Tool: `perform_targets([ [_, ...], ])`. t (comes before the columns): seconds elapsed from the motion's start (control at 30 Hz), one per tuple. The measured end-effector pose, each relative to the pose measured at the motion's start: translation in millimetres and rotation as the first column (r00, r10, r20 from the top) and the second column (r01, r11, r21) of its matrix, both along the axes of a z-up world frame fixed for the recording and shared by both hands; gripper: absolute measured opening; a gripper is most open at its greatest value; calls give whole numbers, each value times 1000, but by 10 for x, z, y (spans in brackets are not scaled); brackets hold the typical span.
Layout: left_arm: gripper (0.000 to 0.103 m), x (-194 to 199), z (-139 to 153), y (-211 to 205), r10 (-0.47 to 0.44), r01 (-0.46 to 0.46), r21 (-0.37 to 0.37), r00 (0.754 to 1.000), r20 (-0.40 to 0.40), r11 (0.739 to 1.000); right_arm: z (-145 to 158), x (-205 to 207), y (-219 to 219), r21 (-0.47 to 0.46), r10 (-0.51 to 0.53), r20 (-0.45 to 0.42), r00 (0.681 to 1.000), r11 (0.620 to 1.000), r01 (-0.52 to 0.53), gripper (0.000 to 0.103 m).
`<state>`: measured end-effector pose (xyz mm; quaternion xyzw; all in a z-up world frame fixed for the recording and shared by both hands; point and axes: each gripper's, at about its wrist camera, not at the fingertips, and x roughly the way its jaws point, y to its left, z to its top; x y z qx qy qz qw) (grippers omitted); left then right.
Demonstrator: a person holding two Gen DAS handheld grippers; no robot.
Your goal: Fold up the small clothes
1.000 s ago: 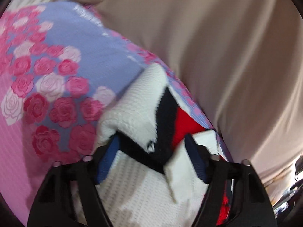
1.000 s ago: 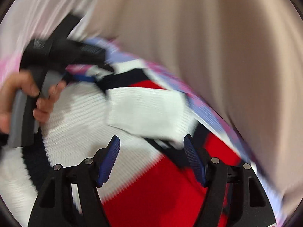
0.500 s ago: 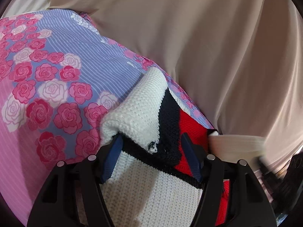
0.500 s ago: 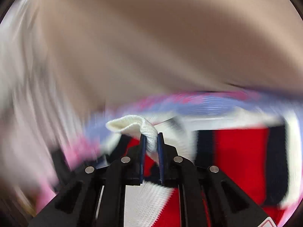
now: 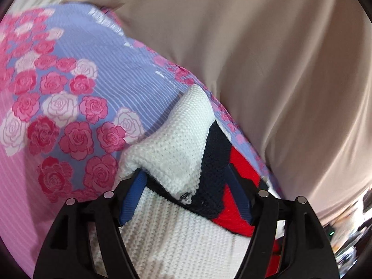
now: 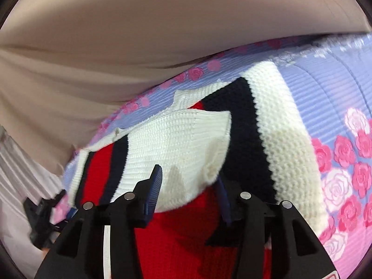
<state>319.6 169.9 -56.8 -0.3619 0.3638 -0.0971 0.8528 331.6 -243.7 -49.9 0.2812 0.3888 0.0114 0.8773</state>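
1. beige drapery hangs behind a rose-printed bedspread, which carries the knit sweater.
2. right gripper is nearer the folded white sleeve flap; the flap lies just ahead of and between its half-spread fingers, seemingly not clamped, and runs across them.
3. left gripper stands wide, straddling a raised white fold.
4. sweater: chunky knit, white, navy, red bands.
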Motion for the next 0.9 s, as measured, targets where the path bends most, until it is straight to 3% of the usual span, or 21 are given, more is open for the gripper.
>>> perform_targets([
  [0.03, 53, 20, 9, 13, 12, -12, -3, 1000, -13, 1000, 16, 10, 65, -30, 11, -11, 1000, 999, -12, 7],
  [0.07, 25, 52, 32, 22, 28, -27, 8, 999, -22, 1000, 91, 54, 139, -48, 26, -7, 1000, 998, -26, 8],
  [0.1, 12, 73, 69, 21, 34, -34, 35, 999, -20, 999, 194, -35, 141, -34, 37, 44, 998, 999, -36, 8],
  [0.17, 12, 70, 137, 48, 61, -61, 87, 998, -1, 994, 396, -217, 87, 25, 58, 159, 986, 998, -62, 7],
  [0.23, 12, 60, 88, 63, 61, -58, 114, 998, -17, 992, 393, -327, -28, 17, 32, 184, 982, 999, -36, 7],
  [0.33, 11, 50, -86, 100, 60, -56, 117, 998, -33, 992, -76, -141, -157, -56, -10, -19, 1000, 998, 9, 7],
  [0.37, 11, 37, -102, 92, 56, -53, 121, 998, -19, 991, -169, -144, -178, -32, -4, -33, 999, 999, 3, 6],
  [0.5, 11, 17, -95, 38, 51, -50, 172, 999, -4, 984, -22, -255, -166, -40, -8, 38, 999, 999, 10, 6],
  [0.57, 11, 18, -110, 71, 51, -50, 152, 999, -4, 987, -174, -178, -208, -37, -6, -29, 1000, 999, 5, 5],
  [0.6, 11, 20, -117, 76, 47, -46, 148, 999, -3, 988, -161, -230, -222, -32, -3, -19, 1000, 999, 2, 4],
  [0.67, 12, 21, -128, 77, 44, -43, 145, 999, -3, 988, -38, -345, -207, -58, -17, -22, 1000, 998, 16, 9],
  [0.7, 12, 22, -130, 83, 43, -42, 142, 999, -2, 989, 109, -480, -159, -128, -66, -4, 998, 990, 65, 20],
  [0.77, 11, 12, -134, 93, 46, -46, 134, 999, 0, 990, 389, -651, 17, -243, -94, 83, 992, 964, 111, 20],
  [0.83, 12, 8, -133, 82, 51, -51, 133, 999, 1, 990, 613, -657, 256, -260, -21, 127, 992, 964, 53, 21],
  [0.9, 12, 7, -125, 60, 57, -57, 143, 998, 1, 988, 726, -422, 641, -230, 137, 113, 984, 967, -108, 25],
])
